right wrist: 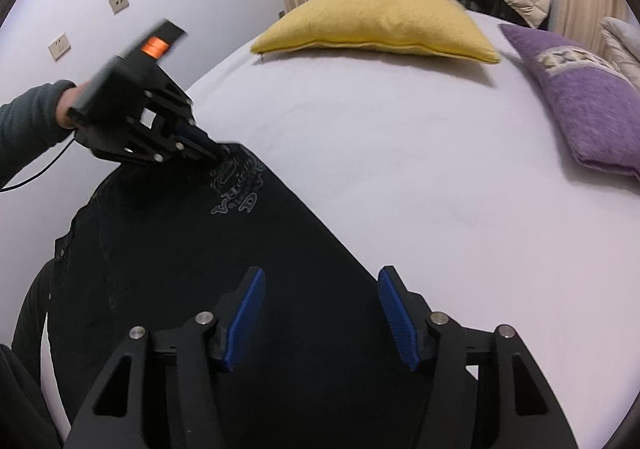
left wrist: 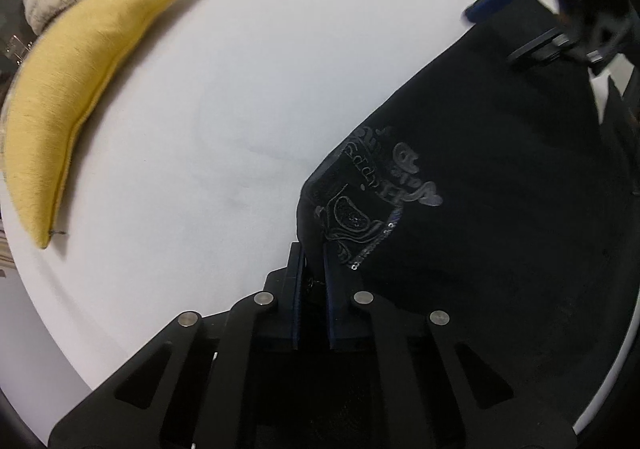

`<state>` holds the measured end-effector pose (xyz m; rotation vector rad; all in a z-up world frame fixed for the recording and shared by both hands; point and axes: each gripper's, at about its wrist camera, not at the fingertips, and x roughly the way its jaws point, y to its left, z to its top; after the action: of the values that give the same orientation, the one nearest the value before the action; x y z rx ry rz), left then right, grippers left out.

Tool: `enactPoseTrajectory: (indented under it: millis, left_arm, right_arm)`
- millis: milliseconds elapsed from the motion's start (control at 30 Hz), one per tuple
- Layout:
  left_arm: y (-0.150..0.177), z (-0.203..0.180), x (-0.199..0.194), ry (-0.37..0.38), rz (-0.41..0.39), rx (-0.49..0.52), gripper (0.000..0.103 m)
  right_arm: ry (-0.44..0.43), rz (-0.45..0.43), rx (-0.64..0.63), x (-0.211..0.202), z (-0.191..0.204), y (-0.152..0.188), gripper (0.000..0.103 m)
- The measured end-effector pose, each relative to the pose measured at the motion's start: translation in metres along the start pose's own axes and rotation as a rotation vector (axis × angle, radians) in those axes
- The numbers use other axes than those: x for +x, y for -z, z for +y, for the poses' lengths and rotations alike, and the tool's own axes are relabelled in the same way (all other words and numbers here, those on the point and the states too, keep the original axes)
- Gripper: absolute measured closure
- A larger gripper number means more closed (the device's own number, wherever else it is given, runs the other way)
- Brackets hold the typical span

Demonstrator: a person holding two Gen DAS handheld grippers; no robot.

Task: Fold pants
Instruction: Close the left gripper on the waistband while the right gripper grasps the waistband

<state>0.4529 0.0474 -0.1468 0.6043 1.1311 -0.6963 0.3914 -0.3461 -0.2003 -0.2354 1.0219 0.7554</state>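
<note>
Black pants [right wrist: 192, 269] lie spread across a pale bed [right wrist: 400, 169], one corner pinched and the fold apparently still to be completed. The left claw [left wrist: 312, 281] is pressed together on a bunched corner of the cloth, right beside a silvery printed emblem [left wrist: 380, 193]; the same grip appears from outside in the right wrist view, where a sleeved hand steers the left claw [right wrist: 218, 157] into the fabric at the emblem. The right claw [right wrist: 322, 313] hangs spread wide over the near part of the pants, its blue pads [right wrist: 248, 313] apart and holding nothing.

Judging by how the garment lies, the work seems to be at an early or middle stage: the cloth looks broad and mostly flat, with a straight edge running diagonally across the sheet, and no compact folded bundle shows. How many layers are already stacked cannot be told from dark fabric.

The left wrist view alone gives the close detail of the pinch and the emblem's scrollwork, with the right claw [left wrist: 516, 25] a motion-blurred shape at the upper right. The right wrist view alone shows the garment's wider outline, a seam with studs along its left side, and the room behind: a yellow cushion [right wrist: 376, 29], a purple cushion [right wrist: 580, 109], wall sockets and a dark window.
</note>
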Motion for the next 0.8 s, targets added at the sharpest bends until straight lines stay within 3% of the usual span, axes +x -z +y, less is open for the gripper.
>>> enactPoseTrajectory:
  millis: [200,400,500,567,667,800]
  left_arm:
    - [0.020,0.002,-0.038,0.008,-0.112,0.000,0.096]
    - [0.027,-0.017,-0.057,0.009,-0.153,0.017,0.096]
    - [0.033,-0.022,-0.068,0.018,-0.160,0.014,0.096]
    - [0.034,-0.026,-0.069,0.018,-0.159,0.011,0.096]
    - [0.038,-0.034,-0.075,0.016,-0.161,0.004,0.096]
    - [0.040,-0.038,-0.081,0.013,-0.176,-0.014,0.096]
  right_arm:
    - [0.014,0.071,0.008,0.018,-0.012,-0.003,0.045]
    - [0.010,0.099,0.017,0.021,-0.017,-0.004,0.049]
    - [0.004,0.137,0.007,0.028,-0.015,-0.004,0.062]
    - [-0.004,0.142,0.009,0.029,-0.014,-0.005,0.077]
    - [0.011,0.143,0.011,0.024,-0.010,-0.003,0.089]
    - [0.044,0.108,0.050,0.009,-0.004,-0.002,0.093]
